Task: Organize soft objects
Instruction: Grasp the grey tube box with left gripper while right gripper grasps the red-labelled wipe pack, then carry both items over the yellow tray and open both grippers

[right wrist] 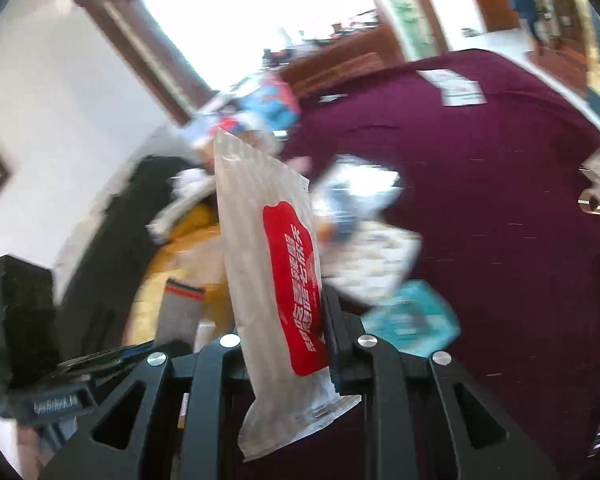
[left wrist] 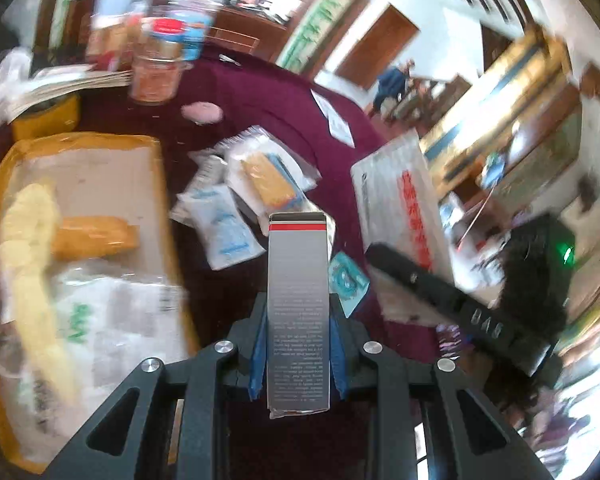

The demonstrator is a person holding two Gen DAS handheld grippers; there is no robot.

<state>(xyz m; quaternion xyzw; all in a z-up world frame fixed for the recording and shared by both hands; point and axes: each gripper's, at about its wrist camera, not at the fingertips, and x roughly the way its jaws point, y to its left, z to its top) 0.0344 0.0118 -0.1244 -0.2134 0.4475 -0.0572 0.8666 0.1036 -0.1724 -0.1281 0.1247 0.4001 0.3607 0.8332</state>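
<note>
While a grey carton [left wrist: 298, 304] is clamped in the left gripper [left wrist: 298, 344] and a white packet [right wrist: 272, 264] in the right gripper [right wrist: 286, 344], both must be carried to the cardboard box [left wrist: 100, 184].

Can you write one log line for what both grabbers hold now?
left gripper: shut on grey cardboard box | right gripper: shut on white plastic packet with red label

Left gripper [left wrist: 298, 332]: mine, angled downward, blue pads [left wrist: 258, 354] clamped on the sides of a grey carton [left wrist: 298, 312] standing upright between them.
Right gripper [right wrist: 288, 328]: mine, tilted downward, jaws pressed on a white packet [right wrist: 272, 264] with a red label, carried clear of the table.
</note>
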